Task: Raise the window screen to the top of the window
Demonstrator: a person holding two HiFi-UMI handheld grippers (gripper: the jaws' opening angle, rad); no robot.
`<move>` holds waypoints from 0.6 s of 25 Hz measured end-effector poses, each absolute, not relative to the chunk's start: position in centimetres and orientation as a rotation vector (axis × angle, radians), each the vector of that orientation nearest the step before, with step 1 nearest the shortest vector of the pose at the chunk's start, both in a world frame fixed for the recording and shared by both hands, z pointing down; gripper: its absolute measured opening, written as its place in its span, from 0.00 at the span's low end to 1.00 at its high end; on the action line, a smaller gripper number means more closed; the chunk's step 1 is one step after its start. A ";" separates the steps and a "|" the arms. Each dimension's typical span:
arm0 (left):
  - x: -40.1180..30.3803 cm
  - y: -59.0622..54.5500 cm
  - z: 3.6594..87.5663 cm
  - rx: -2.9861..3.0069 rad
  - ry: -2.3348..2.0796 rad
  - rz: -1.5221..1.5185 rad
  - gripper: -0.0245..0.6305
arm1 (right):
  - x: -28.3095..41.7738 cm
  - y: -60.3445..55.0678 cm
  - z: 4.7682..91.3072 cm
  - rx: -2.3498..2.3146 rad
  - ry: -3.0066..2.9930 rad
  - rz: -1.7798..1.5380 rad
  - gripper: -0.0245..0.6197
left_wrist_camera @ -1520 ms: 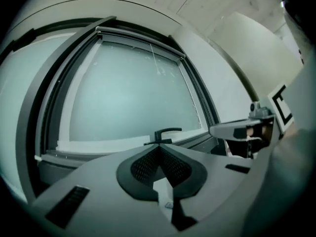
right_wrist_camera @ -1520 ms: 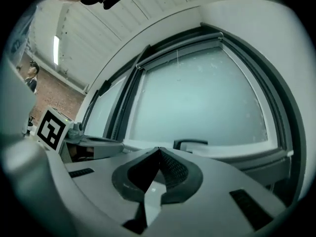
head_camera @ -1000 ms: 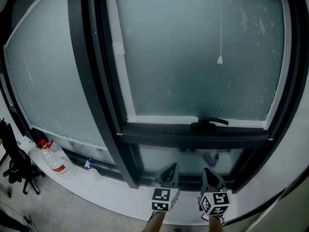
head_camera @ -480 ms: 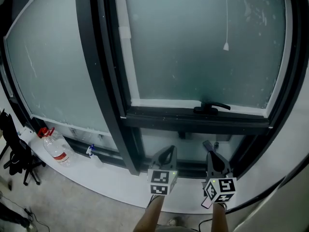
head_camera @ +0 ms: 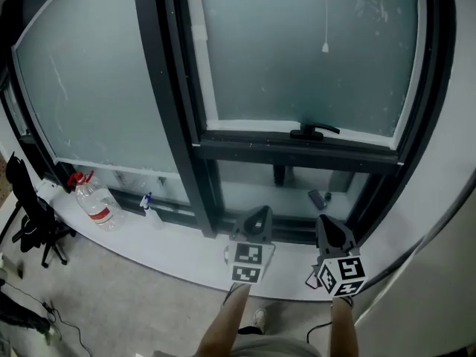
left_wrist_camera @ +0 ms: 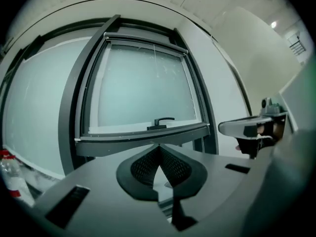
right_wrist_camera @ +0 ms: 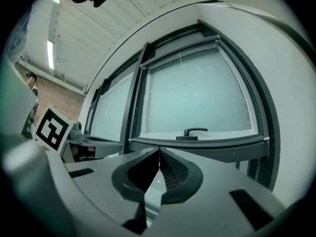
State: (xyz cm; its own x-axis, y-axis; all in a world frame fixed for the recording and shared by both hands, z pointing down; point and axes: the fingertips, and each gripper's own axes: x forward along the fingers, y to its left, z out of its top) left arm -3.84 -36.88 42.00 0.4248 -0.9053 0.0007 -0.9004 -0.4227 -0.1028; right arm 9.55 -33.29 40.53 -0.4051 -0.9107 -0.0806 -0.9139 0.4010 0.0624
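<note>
The dark-framed window [head_camera: 297, 149] fills the wall ahead, with a pale screen [head_camera: 297, 58] over its right pane. A thin pull cord with a white bead [head_camera: 325, 47] hangs in front of the screen. A black handle [head_camera: 312, 132] sits on the sash's lower rail. My left gripper [head_camera: 258, 213] and right gripper [head_camera: 328, 222] are side by side below the window, level and pointing at it. Both are shut and empty, apart from the frame. In the left gripper view the shut jaws [left_wrist_camera: 158, 146] aim under the handle [left_wrist_camera: 160, 123]. In the right gripper view the jaws [right_wrist_camera: 159, 150] are also shut below the handle [right_wrist_camera: 193, 132].
A white sill [head_camera: 186, 255] runs under the window. On it stand a clear water bottle with a red cap [head_camera: 93, 199] and a small spray bottle [head_camera: 147, 201]. A small dark object [head_camera: 318, 198] lies behind the lower rail. A black chair [head_camera: 30, 222] stands at the far left.
Both grippers have drawn back from the window and risen a little. The window now looks farther off, and more floor and both forearms show at the bottom. Both stay shut.
</note>
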 end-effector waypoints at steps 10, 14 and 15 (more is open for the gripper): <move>-4.8 -29.6 39.9 -2.574 1.595 -0.049 0.04 | 9.4 -26.5 40.0 -1.755 2.594 0.171 0.05; -6.6 -26.5 40.3 -2.598 1.576 -0.030 0.04 | 7.9 -23.2 40.1 -1.797 2.569 0.186 0.05; -7.1 -25.6 40.4 -2.602 1.569 -0.030 0.04 | 7.4 -22.3 40.1 -1.805 2.559 0.188 0.05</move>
State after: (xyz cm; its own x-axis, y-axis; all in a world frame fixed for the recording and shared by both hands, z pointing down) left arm -7.15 -25.56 40.39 0.4681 -0.8829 -0.0367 -0.8809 -0.4630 -0.0984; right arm 7.36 -22.30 40.13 -0.3379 -0.9384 -0.0721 -0.9389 0.3307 0.0957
